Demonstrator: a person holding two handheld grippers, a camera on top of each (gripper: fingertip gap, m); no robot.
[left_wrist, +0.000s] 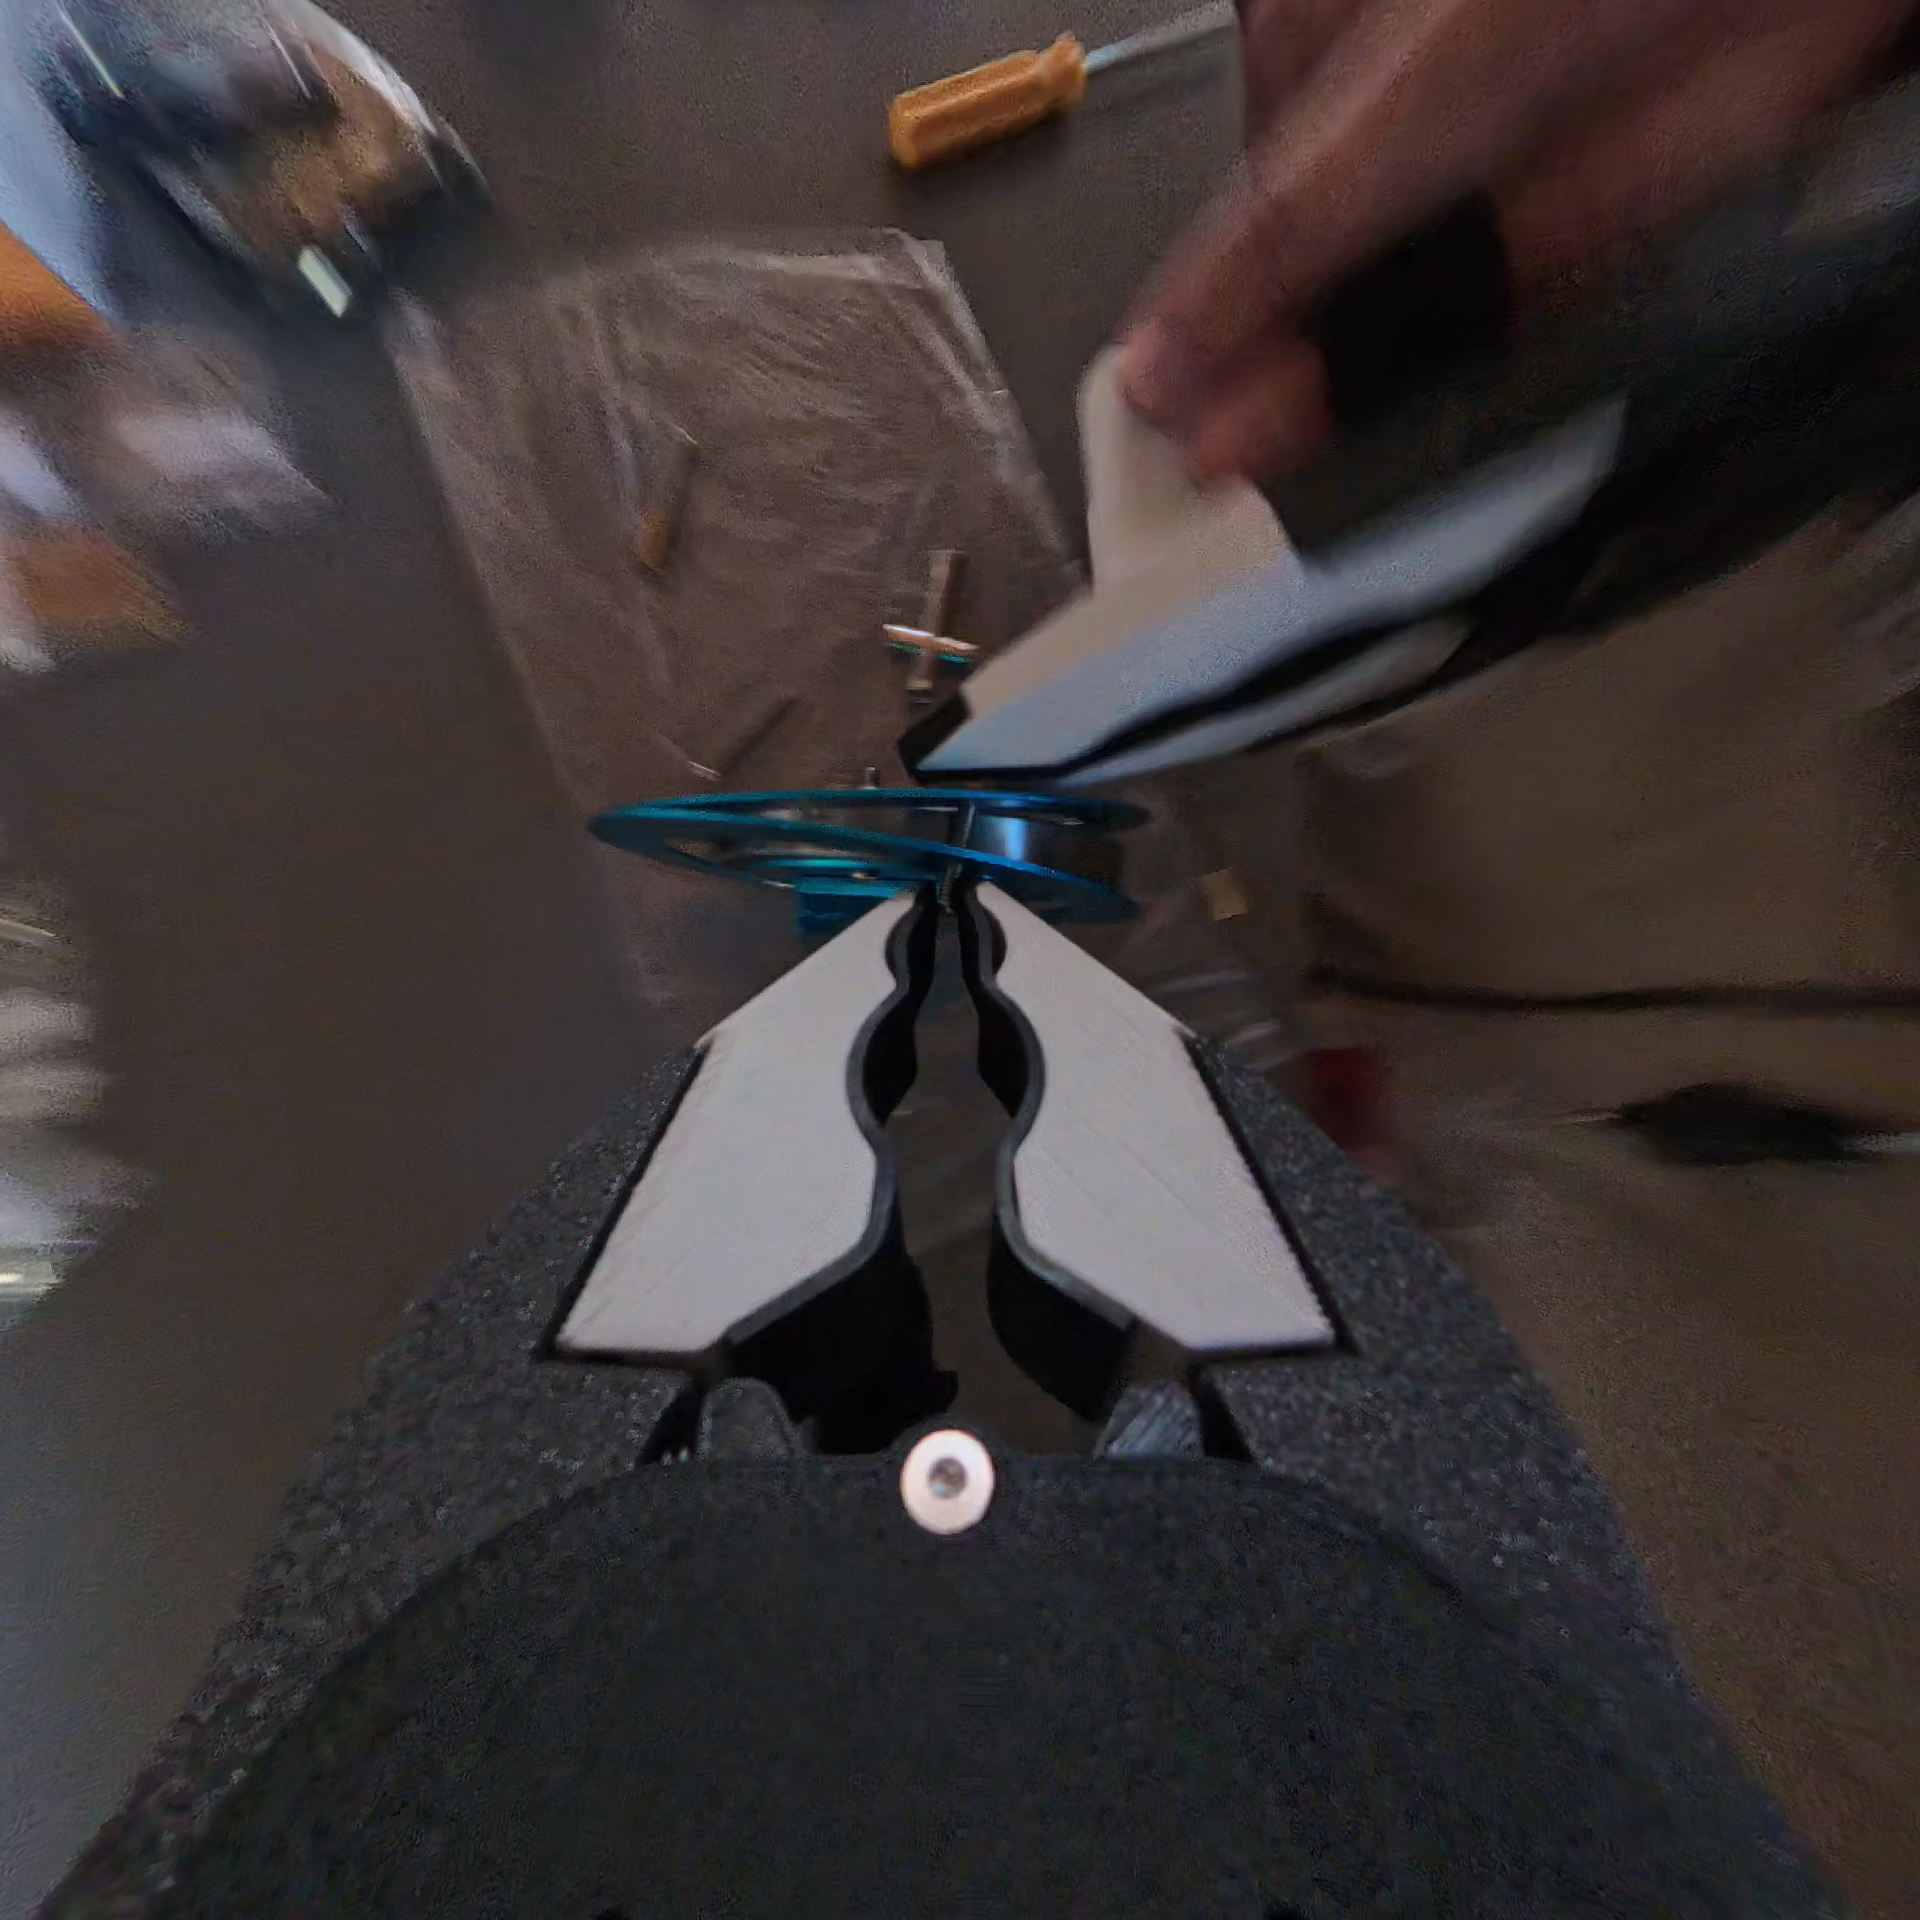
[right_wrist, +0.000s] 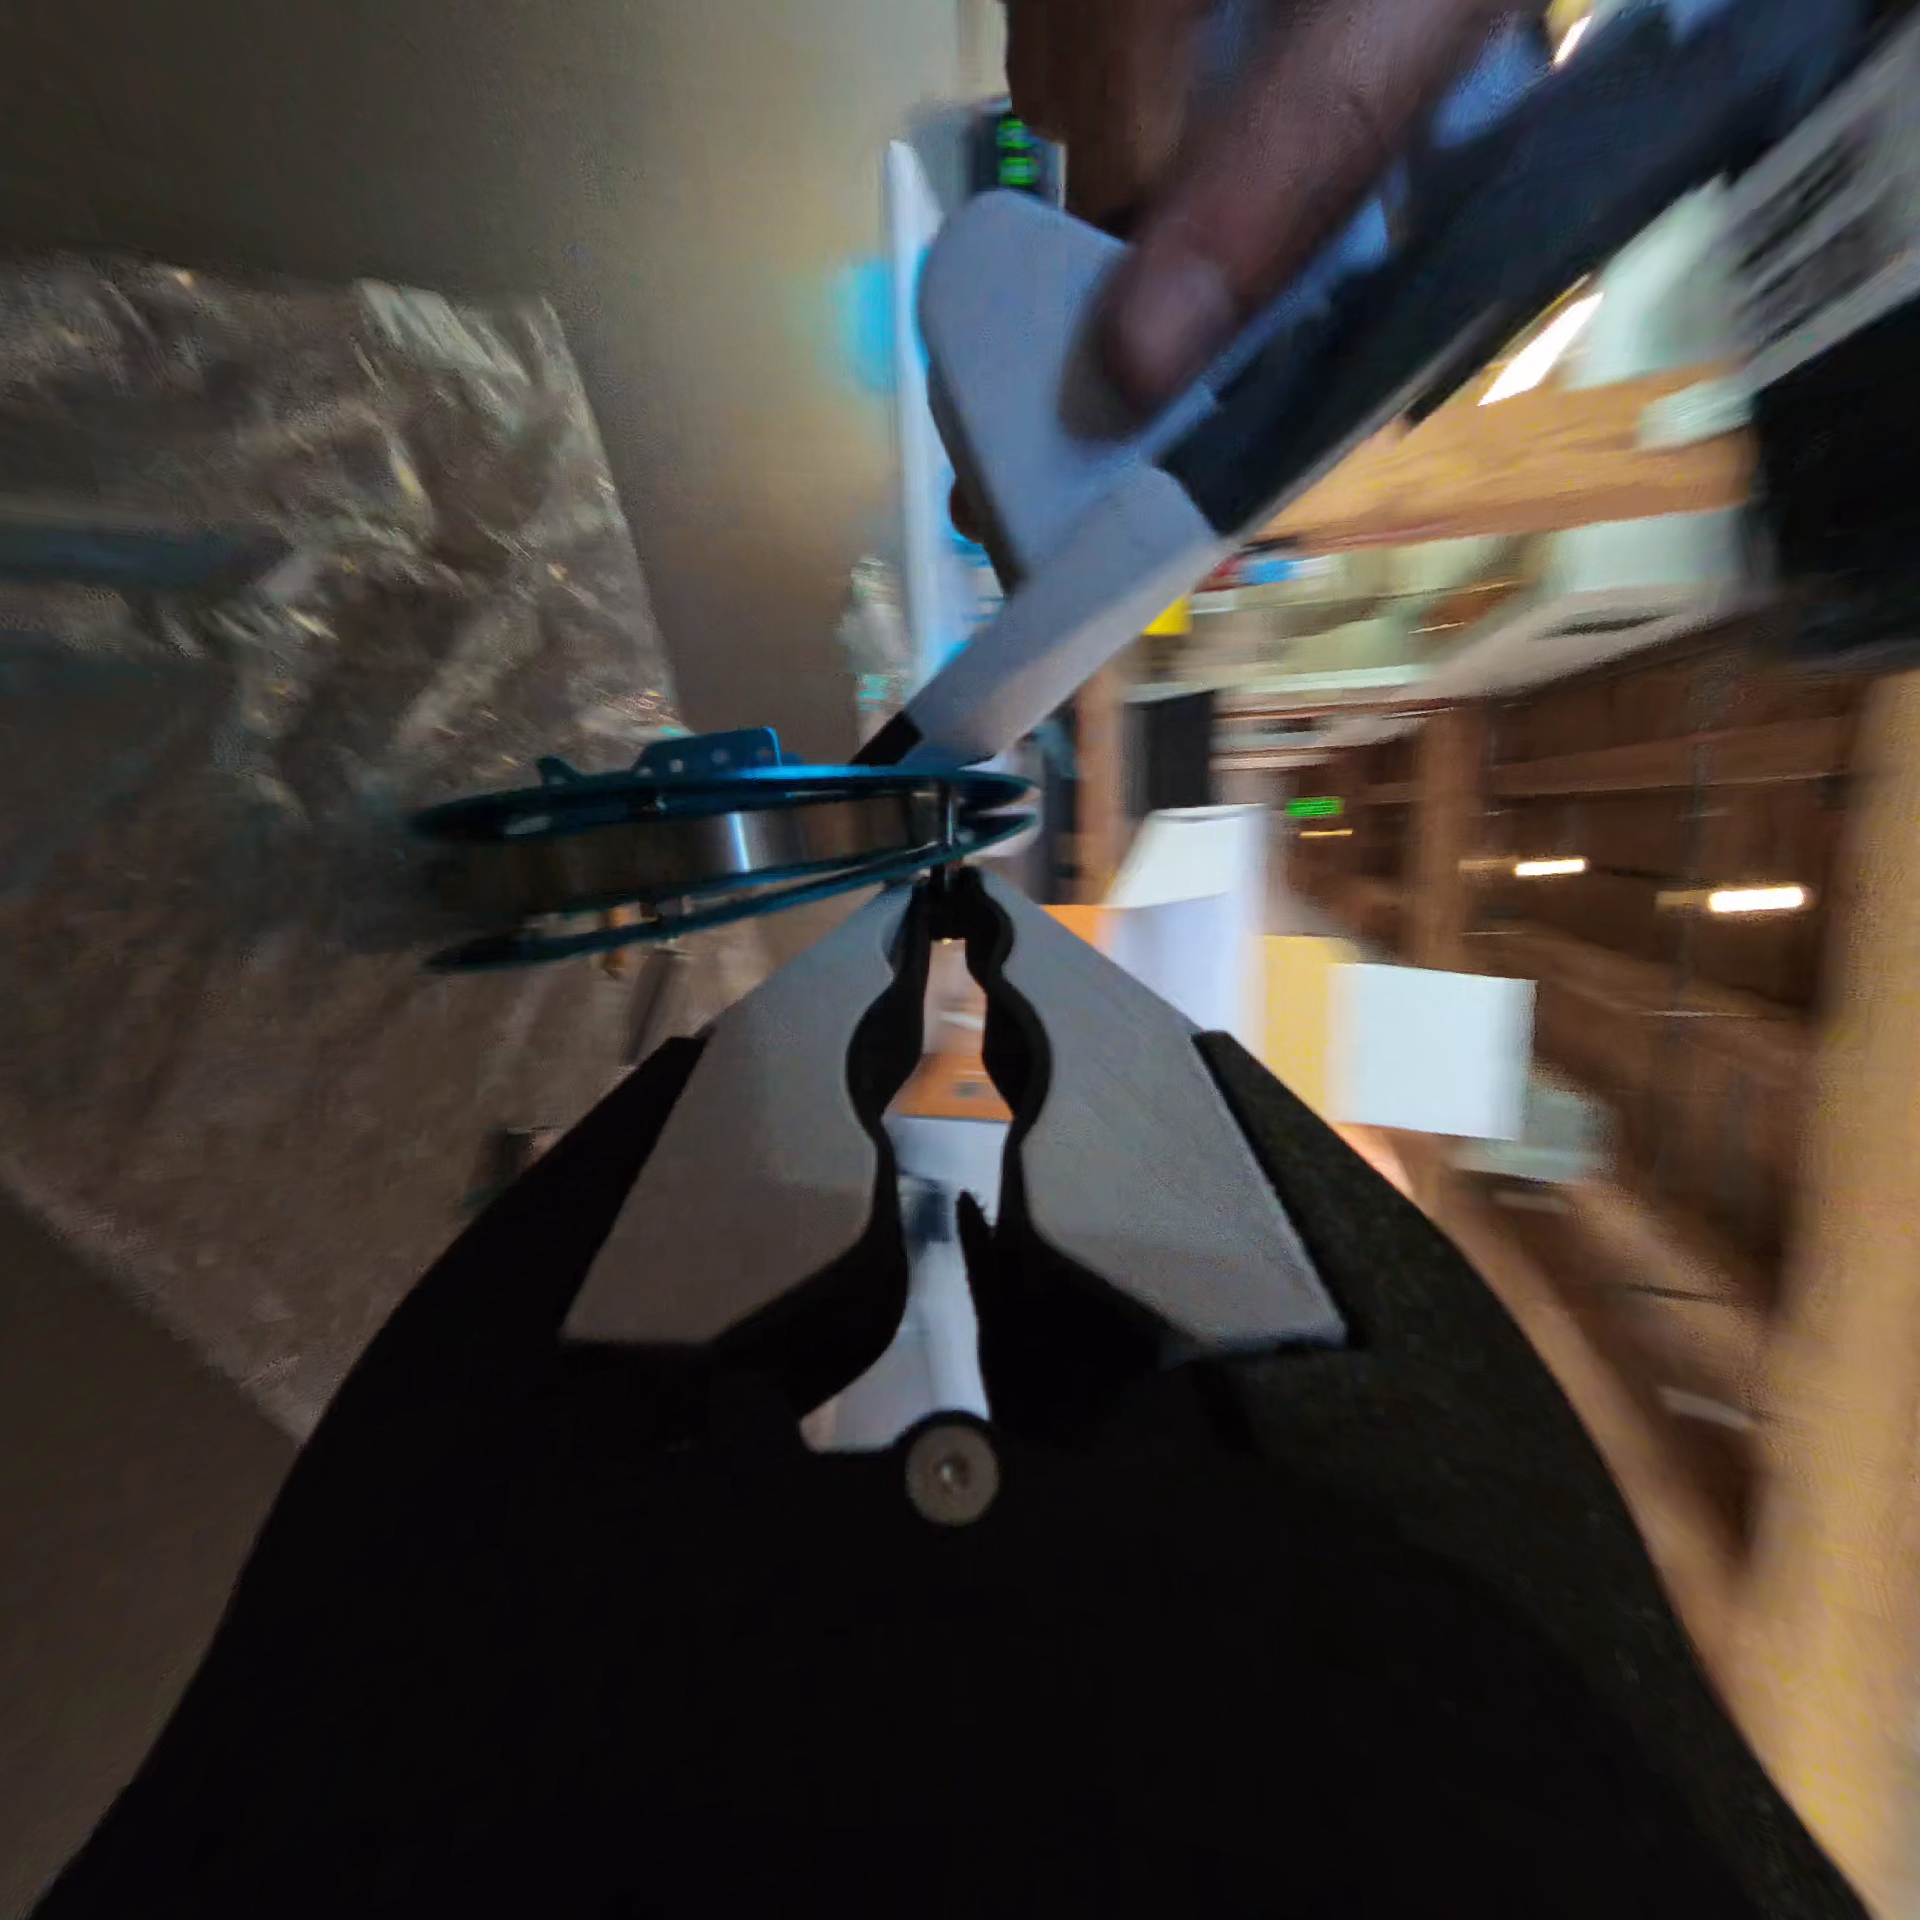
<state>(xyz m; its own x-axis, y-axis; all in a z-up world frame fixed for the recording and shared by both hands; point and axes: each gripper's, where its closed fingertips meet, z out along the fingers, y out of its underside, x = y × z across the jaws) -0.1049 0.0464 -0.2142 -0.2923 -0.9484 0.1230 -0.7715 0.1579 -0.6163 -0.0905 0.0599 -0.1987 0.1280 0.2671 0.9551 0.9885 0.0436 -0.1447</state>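
Left wrist view: the left claw (left_wrist: 943, 902) is pinching, nearly closed, the rim of a blue two-plate wheel assembly (left_wrist: 868, 842) with a metal ring between its plates, holding it edge-on above the brown table (left_wrist: 312, 935). The right claw (left_wrist: 935, 743), gripped by a hand (left_wrist: 1434, 239), is touching the assembly's far rim from above. Behind, a clear plastic bag (left_wrist: 727, 416) with loose screws and a yellow-handled screwdriver (left_wrist: 982, 99) are lying on the table.

Right wrist view: the right claw (right_wrist: 943, 883) is likewise squeezing the rim of the assembly (right_wrist: 717, 842), almost shut, while the left claw (right_wrist: 883, 743) is meeting its upper edge.

Both grips are biting only thin plate edges and the frames are motion-blurred; a twist between the two claws could, I judge, lever the assembly free and drop it onto the bag.
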